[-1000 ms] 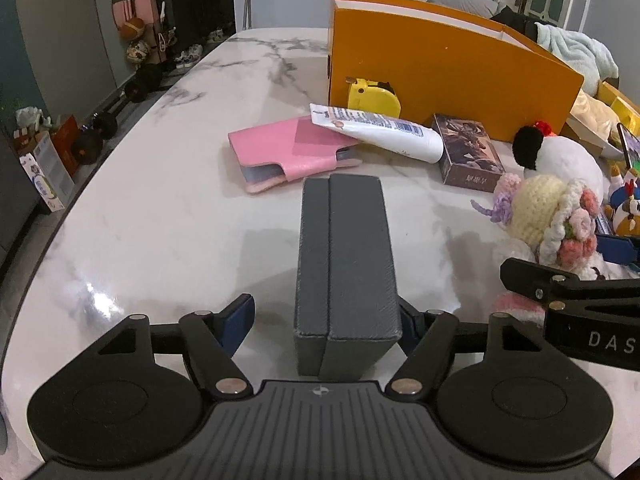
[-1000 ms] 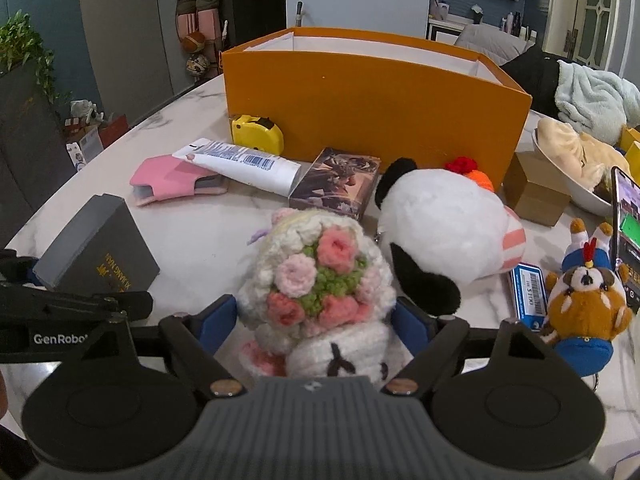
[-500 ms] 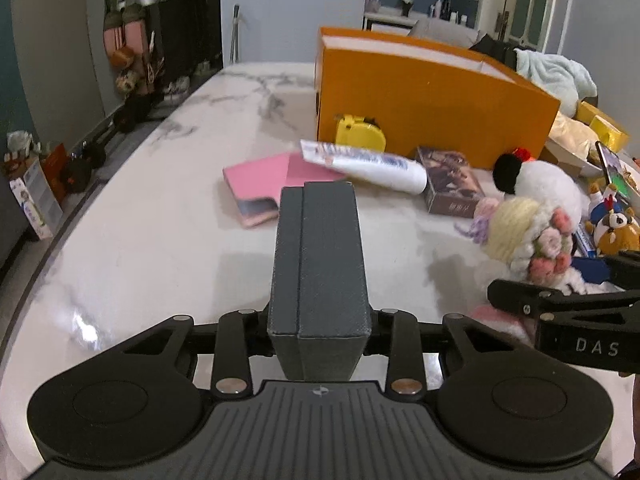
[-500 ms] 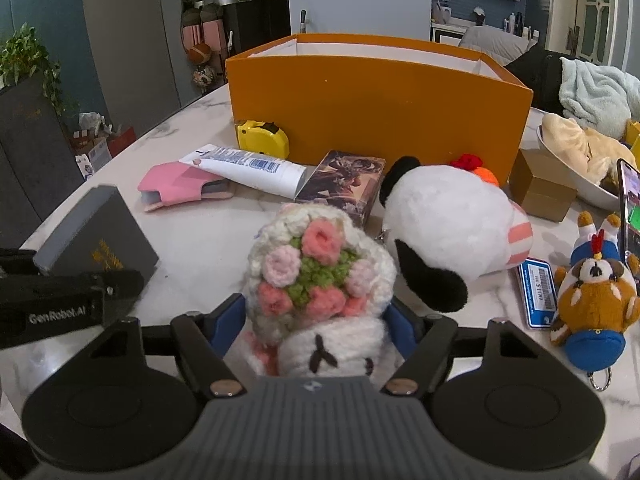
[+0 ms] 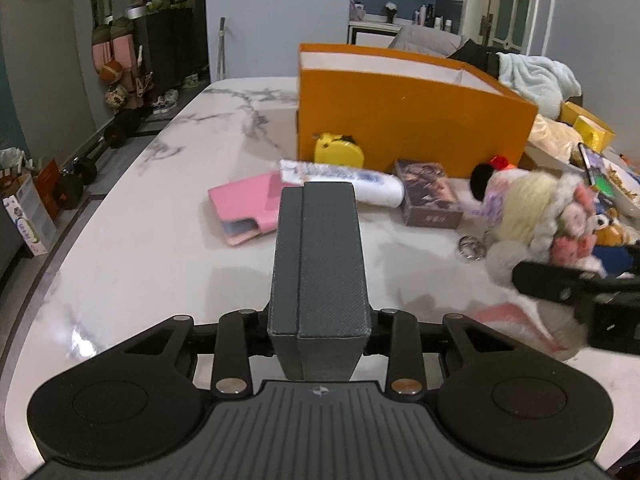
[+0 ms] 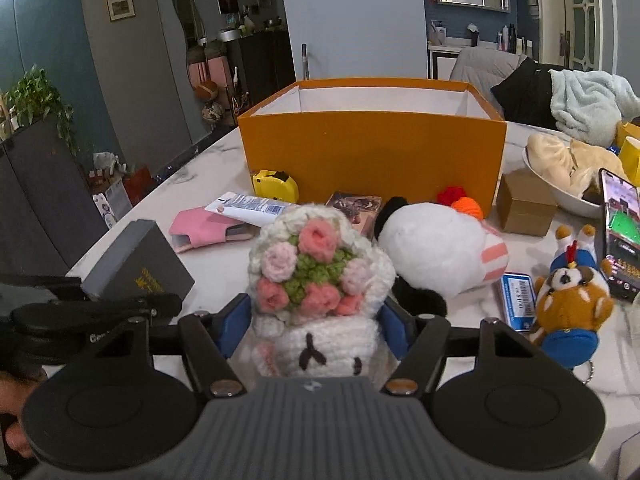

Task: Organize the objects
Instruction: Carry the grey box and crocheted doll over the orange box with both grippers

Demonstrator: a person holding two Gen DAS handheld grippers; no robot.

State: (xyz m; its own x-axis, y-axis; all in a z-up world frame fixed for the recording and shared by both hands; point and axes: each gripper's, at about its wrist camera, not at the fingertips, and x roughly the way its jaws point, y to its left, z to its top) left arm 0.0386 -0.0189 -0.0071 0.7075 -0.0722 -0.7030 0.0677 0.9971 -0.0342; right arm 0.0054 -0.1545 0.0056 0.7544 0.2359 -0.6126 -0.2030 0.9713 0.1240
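A dark grey textured box [image 5: 320, 272] stands on edge between my left gripper's [image 5: 318, 336] jaws, which are shut on its sides; the same grey box [image 6: 136, 268] shows at the left of the right wrist view. My right gripper [image 6: 316, 328] has its blue pads [image 6: 234, 328] against a crocheted white doll with a pink flower bouquet [image 6: 316, 268], and its jaws are still closing on it. The doll [image 5: 560, 216] looks blurred and raised off the marble table [image 5: 160, 220]. An open orange box [image 6: 372, 152] stands behind, with a white inside.
In front of the orange box [image 5: 400, 120] lie a pink wallet [image 5: 248, 208], a white tube [image 5: 352, 180], a yellow tape measure [image 5: 338, 152] and a dark card box [image 5: 430, 196]. A white plush [image 6: 436, 248], brown plush keychain [image 6: 572, 304], phone [image 6: 622, 236] and small brown box [image 6: 524, 208] sit right.
My left jaws went from wide apart to shut on the grey box. The right jaws narrowed onto the doll and carried it a little upward; both views now look more level.
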